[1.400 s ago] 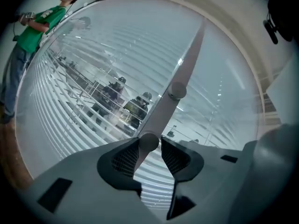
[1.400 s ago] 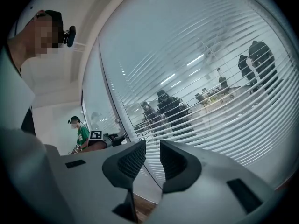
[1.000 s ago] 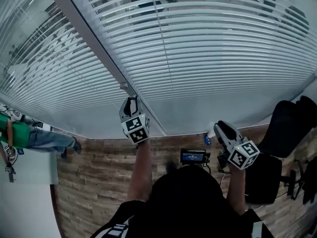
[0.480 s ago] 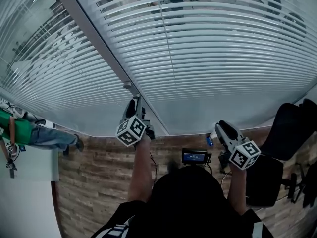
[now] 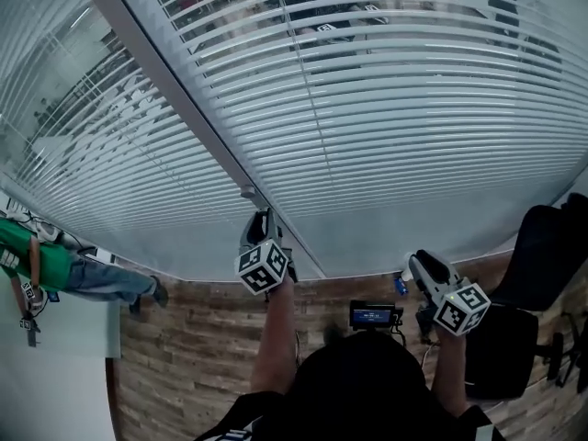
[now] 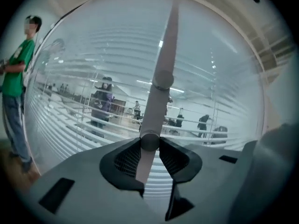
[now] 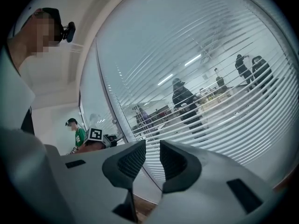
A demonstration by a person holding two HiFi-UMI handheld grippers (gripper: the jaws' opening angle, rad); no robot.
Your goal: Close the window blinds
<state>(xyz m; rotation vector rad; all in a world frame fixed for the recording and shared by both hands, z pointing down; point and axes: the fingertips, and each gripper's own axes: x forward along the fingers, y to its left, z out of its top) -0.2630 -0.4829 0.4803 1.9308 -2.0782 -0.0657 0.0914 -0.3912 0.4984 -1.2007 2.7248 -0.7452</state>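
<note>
**Left jaws clamped on the blind wand, right jaws free**

My left gripper (image 6: 150, 149) has just been closing its jaws, and they now pinch the pale grey round wand (image 6: 161, 62) of the blinds. The dark ribbed pads (image 6: 127, 158) sit against both of its sides, just below a thicker collar. My right gripper (image 7: 152, 158) hangs to the side at about the same height, its jaws a little apart with nothing between them.

The wand's long axis runs upright from my jaws towards the top of the window and leans slightly right in the left gripper view. It hangs just in front of the white horizontal-slat blinds (image 5: 413, 108), beside the grey window post (image 5: 179, 108) that splits the glass into two panes. The slats run level across both panes and are tilted partly open, so figures in the room beyond show through the gaps.

Below the glass's bottom edge lies the brown wood-plank floor (image 5: 184, 338). A black office chair (image 5: 537, 255) stands near my right gripper. A person in a green shirt (image 5: 37, 263) stands well off to my left.
</note>
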